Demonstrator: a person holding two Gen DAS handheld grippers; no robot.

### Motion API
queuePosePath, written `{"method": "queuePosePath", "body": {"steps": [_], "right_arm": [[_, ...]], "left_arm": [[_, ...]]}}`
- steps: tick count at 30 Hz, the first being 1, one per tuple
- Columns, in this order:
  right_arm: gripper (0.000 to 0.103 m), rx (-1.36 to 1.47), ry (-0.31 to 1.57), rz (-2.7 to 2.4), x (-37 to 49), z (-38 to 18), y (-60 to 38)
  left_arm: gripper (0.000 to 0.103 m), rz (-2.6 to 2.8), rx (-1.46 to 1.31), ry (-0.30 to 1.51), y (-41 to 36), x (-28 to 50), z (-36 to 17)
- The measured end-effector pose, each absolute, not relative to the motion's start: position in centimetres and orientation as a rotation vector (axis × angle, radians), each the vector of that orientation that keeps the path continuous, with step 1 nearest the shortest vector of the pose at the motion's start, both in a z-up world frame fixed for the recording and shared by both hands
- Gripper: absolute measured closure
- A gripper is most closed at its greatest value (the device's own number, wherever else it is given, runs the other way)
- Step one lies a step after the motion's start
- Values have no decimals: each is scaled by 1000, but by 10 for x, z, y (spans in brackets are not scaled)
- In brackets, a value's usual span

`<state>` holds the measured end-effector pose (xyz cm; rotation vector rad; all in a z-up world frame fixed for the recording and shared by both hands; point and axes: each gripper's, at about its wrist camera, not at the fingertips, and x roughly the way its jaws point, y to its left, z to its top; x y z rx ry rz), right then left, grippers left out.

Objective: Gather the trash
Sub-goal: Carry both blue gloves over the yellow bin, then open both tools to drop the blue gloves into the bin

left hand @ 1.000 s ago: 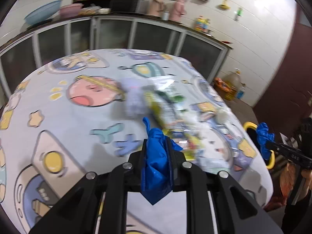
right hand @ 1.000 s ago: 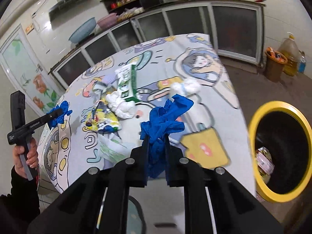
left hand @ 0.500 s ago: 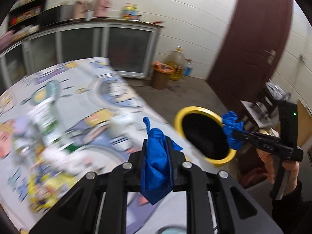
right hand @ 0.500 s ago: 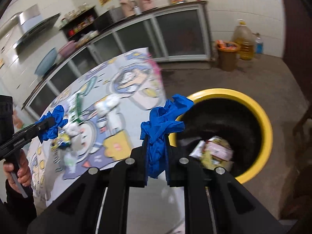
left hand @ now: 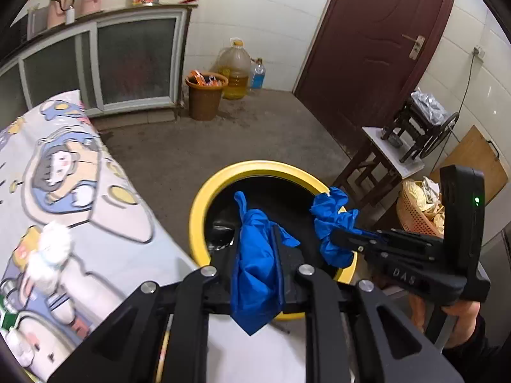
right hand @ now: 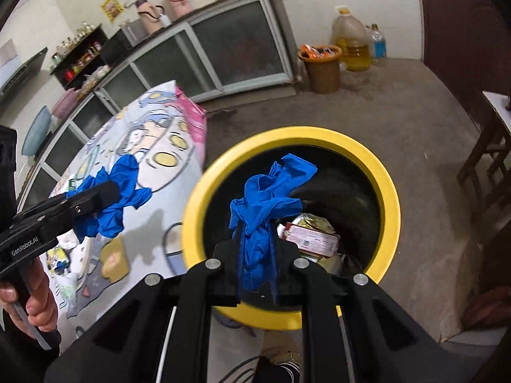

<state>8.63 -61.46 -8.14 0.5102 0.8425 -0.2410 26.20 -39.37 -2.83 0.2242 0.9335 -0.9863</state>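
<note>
My left gripper (left hand: 255, 249) is shut on a crumpled blue glove (left hand: 255, 265) and holds it near the edge of the yellow-rimmed black bin (left hand: 198, 210). My right gripper (right hand: 255, 242) is shut on a second blue glove (right hand: 268, 198) directly above the bin (right hand: 388, 191). Wrappers (right hand: 311, 237) lie inside the bin. Each gripper shows in the other's view: the right one (left hand: 335, 233) over the bin's right rim, the left one (right hand: 105, 198) over the table.
The cartoon-print table (left hand: 80, 191) stands left of the bin with tissue (left hand: 52, 245) and wrappers on it. A brown bucket (left hand: 204, 95), oil jug (left hand: 234, 70), wooden stool (left hand: 392, 156), basket (left hand: 418, 210) and dark door (left hand: 377, 48) surround the floor space.
Both grippers have swung from over the table to the bin, still holding their gloves. The right gripper now hangs over the bin's opening.
</note>
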Motion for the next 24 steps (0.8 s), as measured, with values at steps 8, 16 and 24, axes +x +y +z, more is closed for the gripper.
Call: {"method": "queuePosePath", "body": {"steps": [8,16,24], "right_arm": [[90,520,855,-281,89,-92,-632],[88,521,873,-313,86,-93,-641],[77,525,881,-343,80,-91,-644]], "left_arm": [[88,-986,225,974,-430,269,-48],[58,-966,191,972,-439,269,-49],[43,-924,121,973,-413,280,-41]]}}
